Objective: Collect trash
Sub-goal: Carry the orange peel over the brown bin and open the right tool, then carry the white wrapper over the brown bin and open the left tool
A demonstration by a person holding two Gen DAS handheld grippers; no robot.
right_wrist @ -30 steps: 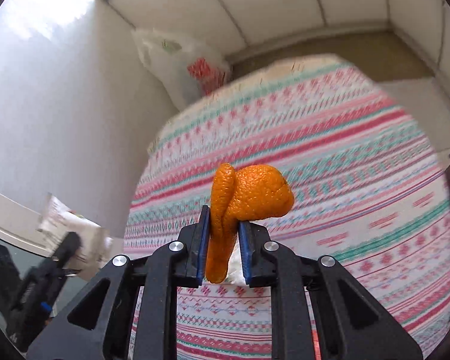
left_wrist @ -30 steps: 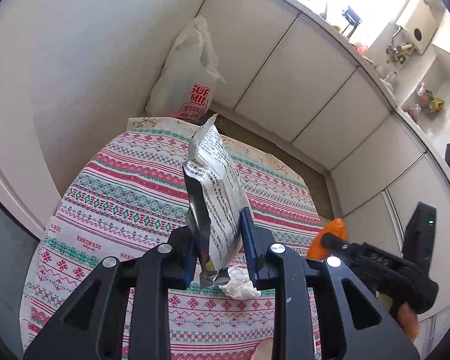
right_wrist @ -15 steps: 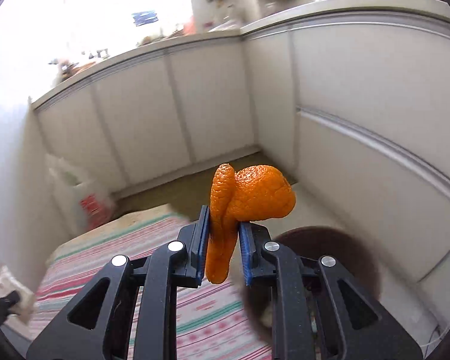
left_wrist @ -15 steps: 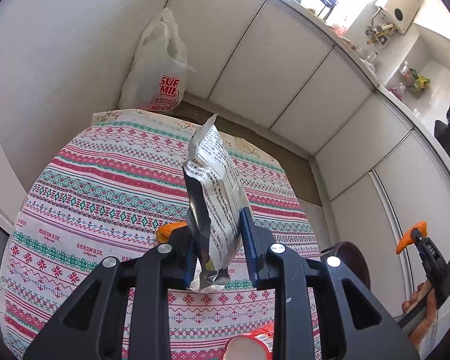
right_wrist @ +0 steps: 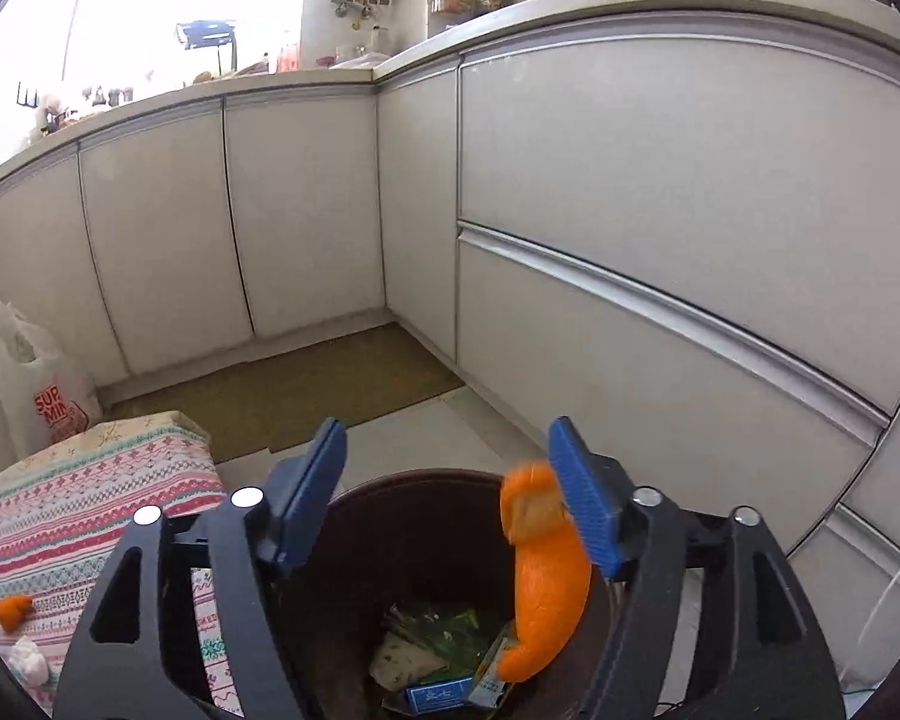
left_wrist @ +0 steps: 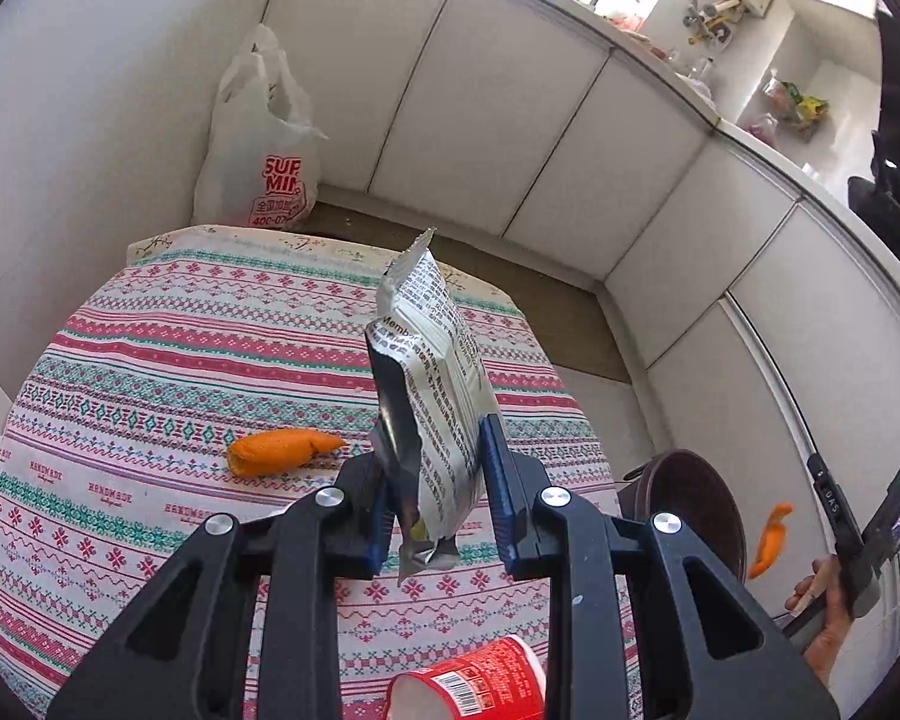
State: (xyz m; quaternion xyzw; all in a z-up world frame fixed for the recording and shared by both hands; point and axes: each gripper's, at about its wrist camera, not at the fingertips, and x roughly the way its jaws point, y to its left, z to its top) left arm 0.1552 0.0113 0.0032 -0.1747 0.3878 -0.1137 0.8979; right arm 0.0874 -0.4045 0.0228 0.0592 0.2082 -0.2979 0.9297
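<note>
My left gripper (left_wrist: pixel 435 483) is shut on a silver printed snack wrapper (left_wrist: pixel 429 372), held upright above the patterned tablecloth (left_wrist: pixel 150 360). An orange peel piece (left_wrist: pixel 279 450) lies on the cloth to its left, and a red paper cup (left_wrist: pixel 474 687) lies on its side near the front edge. My right gripper (right_wrist: pixel 447 495) is open above a dark brown trash bin (right_wrist: pixel 426 546). An orange peel (right_wrist: pixel 543 570) hangs against its right pad, over the bin. The bin (left_wrist: pixel 687 504) and hanging peel (left_wrist: pixel 771 540) also show in the left wrist view.
The bin holds green and blue packaging (right_wrist: pixel 444 654). A white shopping bag (left_wrist: pixel 258 144) stands on the floor by the wall behind the table. White cabinets (right_wrist: pixel 660 228) surround the corner. A white tissue wad (right_wrist: pixel 27 657) and a peel bit (right_wrist: pixel 12 609) lie on the cloth.
My right gripper has opened over the bin, so the peel is no longer clamped and slides down the right pad. My left gripper still holds the wrapper and has drawn back slightly.
</note>
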